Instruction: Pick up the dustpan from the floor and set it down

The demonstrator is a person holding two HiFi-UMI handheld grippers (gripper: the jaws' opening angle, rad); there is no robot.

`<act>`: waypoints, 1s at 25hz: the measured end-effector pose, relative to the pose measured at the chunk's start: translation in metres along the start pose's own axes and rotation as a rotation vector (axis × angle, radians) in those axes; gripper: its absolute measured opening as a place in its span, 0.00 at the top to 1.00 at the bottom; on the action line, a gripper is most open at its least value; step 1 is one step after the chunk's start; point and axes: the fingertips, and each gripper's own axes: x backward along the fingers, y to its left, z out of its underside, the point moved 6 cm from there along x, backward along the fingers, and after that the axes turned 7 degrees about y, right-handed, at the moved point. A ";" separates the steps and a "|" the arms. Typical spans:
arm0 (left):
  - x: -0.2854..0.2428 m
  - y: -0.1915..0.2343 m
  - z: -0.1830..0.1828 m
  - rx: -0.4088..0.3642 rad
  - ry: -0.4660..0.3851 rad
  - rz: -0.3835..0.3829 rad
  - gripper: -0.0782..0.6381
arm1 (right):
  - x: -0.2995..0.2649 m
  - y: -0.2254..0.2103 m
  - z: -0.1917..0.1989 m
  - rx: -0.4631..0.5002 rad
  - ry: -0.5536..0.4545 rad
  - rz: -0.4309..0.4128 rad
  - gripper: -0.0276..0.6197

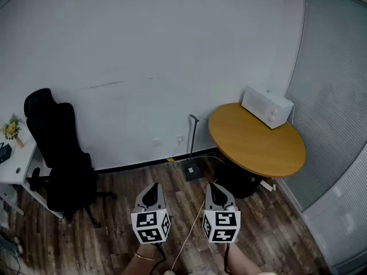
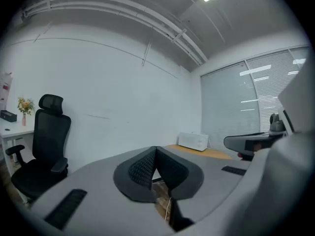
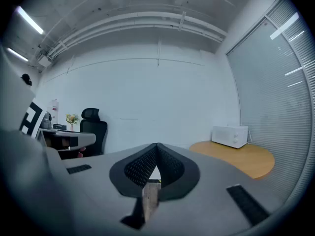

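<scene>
Against the wall (image 1: 143, 67), between the chair (image 1: 63, 153) and the table (image 1: 258, 148), the dustpan (image 1: 192, 169) is standing on the floor (image 1: 114, 234). Its dark pan is sitting on the boards and its thin handle is rising upright close to the wall. It is lying well apart from both grippers, ahead of them and roughly between their lines. The left gripper (image 1: 151, 195) and the right gripper (image 1: 218, 195) are hovering side by side low in the head view, near each other and pointing almost level toward the wall. The left gripper (image 2: 156, 149) is showing its jaws pressed together, ribbed pads meeting at the tips, with nothing caught between them. The right gripper (image 3: 157, 145) is looking the same, jaws fully together and carrying nothing. A white cable (image 1: 189, 234) is trailing across the boards between the two grippers. The table, round and wooden, is standing to the right of the dustpan, and a white microwave (image 1: 266, 106) is sitting on its far edge beside the blinds (image 1: 332, 96). At the left the chair is standing just beside a white desk (image 1: 17, 168), where flowers (image 1: 10, 129) are sitting near the wall.
</scene>
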 end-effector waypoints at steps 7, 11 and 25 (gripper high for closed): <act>0.000 0.011 0.005 -0.008 0.018 0.016 0.88 | -0.004 0.011 0.001 -0.022 0.003 0.011 0.91; -0.001 0.018 0.008 -0.023 0.026 0.028 0.88 | -0.007 0.016 0.005 -0.066 -0.002 0.012 0.91; -0.027 0.040 0.026 -0.006 0.075 0.011 0.88 | -0.039 0.008 0.025 -0.065 0.060 0.053 0.91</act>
